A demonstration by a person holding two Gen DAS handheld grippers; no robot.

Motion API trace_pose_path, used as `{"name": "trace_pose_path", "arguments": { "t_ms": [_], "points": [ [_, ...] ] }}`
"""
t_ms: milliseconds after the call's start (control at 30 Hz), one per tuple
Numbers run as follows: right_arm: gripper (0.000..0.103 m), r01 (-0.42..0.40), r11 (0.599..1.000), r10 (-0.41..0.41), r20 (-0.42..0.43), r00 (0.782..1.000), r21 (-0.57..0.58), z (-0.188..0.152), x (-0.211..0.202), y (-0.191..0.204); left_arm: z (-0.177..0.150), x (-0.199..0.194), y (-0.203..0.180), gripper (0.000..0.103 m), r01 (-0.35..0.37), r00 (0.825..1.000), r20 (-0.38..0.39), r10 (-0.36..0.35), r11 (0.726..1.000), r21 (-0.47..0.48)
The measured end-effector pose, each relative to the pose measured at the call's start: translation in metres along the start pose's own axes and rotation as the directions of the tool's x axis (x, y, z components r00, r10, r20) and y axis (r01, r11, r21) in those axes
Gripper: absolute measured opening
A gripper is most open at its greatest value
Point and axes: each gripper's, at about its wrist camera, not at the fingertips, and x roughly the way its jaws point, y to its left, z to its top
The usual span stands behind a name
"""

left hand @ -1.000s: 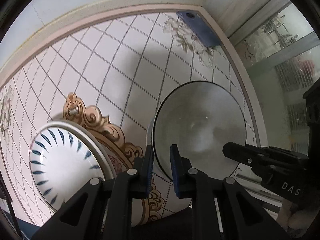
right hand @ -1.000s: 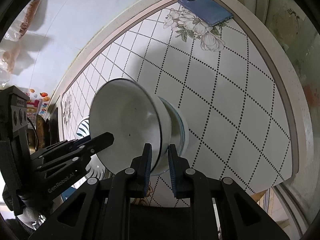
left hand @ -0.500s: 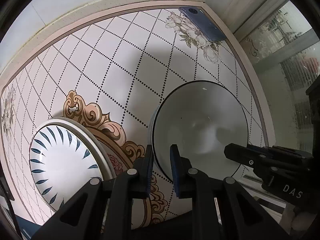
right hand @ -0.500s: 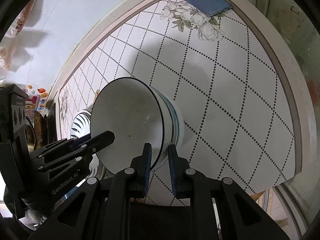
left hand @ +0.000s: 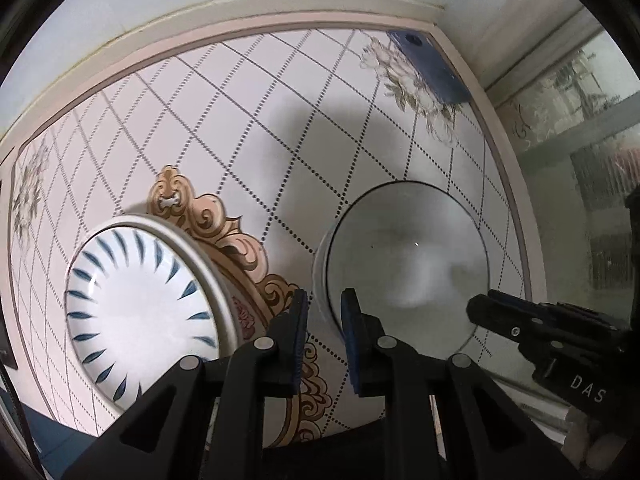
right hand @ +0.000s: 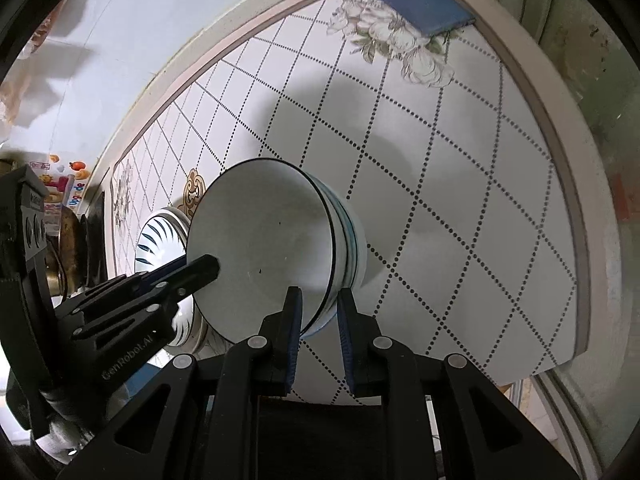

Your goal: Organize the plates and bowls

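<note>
A white bowl with a dark rim [left hand: 404, 264] [right hand: 264, 248] is held above the table by both grippers. My left gripper [left hand: 323, 312] is shut on its left rim; it shows in the right wrist view [right hand: 200, 270]. My right gripper [right hand: 318, 312] is shut on its near rim, which has blue stripes outside; it shows in the left wrist view [left hand: 480, 308]. A white plate with blue leaf marks [left hand: 140, 308] [right hand: 160, 236] lies on the table to the left of the bowl.
The table [left hand: 224, 120] [right hand: 460, 200] is white with a dotted diamond grid, flower prints and a gold ornament [left hand: 208, 216]. A blue phone [left hand: 430, 66] [right hand: 416, 2] lies at its far corner. A wall runs behind, a glass panel [left hand: 580, 152] to the right.
The bowl and both grippers have moved away from the far edge and a little to the right. The plate has stayed where it was.
</note>
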Motion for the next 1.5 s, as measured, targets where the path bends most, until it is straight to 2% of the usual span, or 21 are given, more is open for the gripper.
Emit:
{"name": "trace_pose_path", "arguments": {
  "t_ms": [100, 167, 233, 333, 367, 467, 500, 567, 667, 767, 867, 1067, 1133, 1367, 1500],
  "points": [
    [0.026, 0.035, 0.999, -0.034, 0.043, 0.999, -0.013, -0.006, -0.016, 0.006, -0.007, -0.020, 0.001, 0.015, -0.013, 0.999, 0.033, 0.013, 1.000, 0.009],
    [0.044, 0.060, 0.998, -0.058, 0.079, 0.995, -0.017, -0.013, -0.030, 0.012, -0.014, -0.039, 0.001, 0.015, -0.026, 0.997, 0.079, 0.024, 0.999, 0.027],
    [0.051, 0.090, 0.996, -0.085, 0.126, 0.988, -0.030, -0.022, -0.046, 0.021, -0.022, -0.059, 0.000, 0.017, -0.036, 0.992, 0.122, 0.031, 0.998, 0.045],
    [0.072, 0.135, 0.989, -0.123, 0.193, 0.974, -0.052, -0.038, -0.071, 0.038, -0.033, -0.083, 0.001, 0.032, -0.035, 0.985, 0.171, 0.025, 0.998, 0.058],
    [0.077, 0.148, 0.987, -0.133, 0.213, 0.968, -0.060, -0.043, -0.078, 0.044, -0.037, -0.093, 0.002, 0.037, -0.030, 0.982, 0.189, 0.018, 0.998, 0.061],
    [0.084, 0.195, 0.977, -0.164, 0.275, 0.947, -0.088, -0.061, -0.101, 0.063, -0.050, -0.117, 0.003, 0.041, -0.038, 0.971, 0.239, 0.020, 0.997, 0.073],
    [0.085, 0.218, 0.971, -0.180, 0.299, 0.937, -0.095, -0.067, -0.109, 0.070, -0.051, -0.121, 0.004, 0.058, -0.038, 0.969, 0.247, 0.018, 0.997, 0.074],
    [0.086, 0.242, 0.965, -0.194, 0.338, 0.921, -0.103, -0.078, -0.124, 0.079, -0.057, -0.134, 0.007, 0.087, -0.022, 0.962, 0.274, 0.002, 0.997, 0.070],
    [0.089, 0.256, 0.961, -0.199, 0.380, 0.903, -0.105, -0.094, -0.143, 0.090, -0.066, -0.149, 0.008, 0.088, -0.021, 0.950, 0.311, -0.001, 0.997, 0.068],
    [0.090, 0.262, 0.959, -0.197, 0.410, 0.890, -0.107, -0.108, -0.159, 0.098, -0.073, -0.160, 0.009, 0.096, -0.012, 0.945, 0.327, -0.010, 0.998, 0.066],
    [0.090, 0.263, 0.958, -0.192, 0.426, 0.884, -0.113, -0.120, -0.171, 0.105, -0.079, -0.171, 0.009, 0.096, 0.006, 0.936, 0.350, -0.029, 0.998, 0.066],
    [0.093, 0.288, 0.950, -0.194, 0.489, 0.851, -0.124, -0.140, -0.195, 0.118, -0.083, -0.190, 0.008, 0.098, 0.033, 0.919, 0.389, -0.058, 0.997, 0.070],
    [0.094, 0.274, 0.954, -0.181, 0.497, 0.849, -0.121, -0.141, -0.202, 0.118, -0.082, -0.193, 0.007, 0.101, 0.033, 0.916, 0.397, -0.058, 0.997, 0.070],
    [0.095, 0.274, 0.956, -0.186, 0.501, 0.845, -0.106, -0.136, -0.208, 0.115, -0.075, -0.190, 0.011, 0.101, 0.029, 0.916, 0.398, -0.052, 0.997, 0.065],
    [0.095, 0.260, 0.961, -0.185, 0.476, 0.860, -0.098, -0.124, -0.199, 0.108, -0.062, -0.174, 0.012, 0.101, 0.010, 0.923, 0.384, -0.034, 0.998, 0.066]
  ]
}}
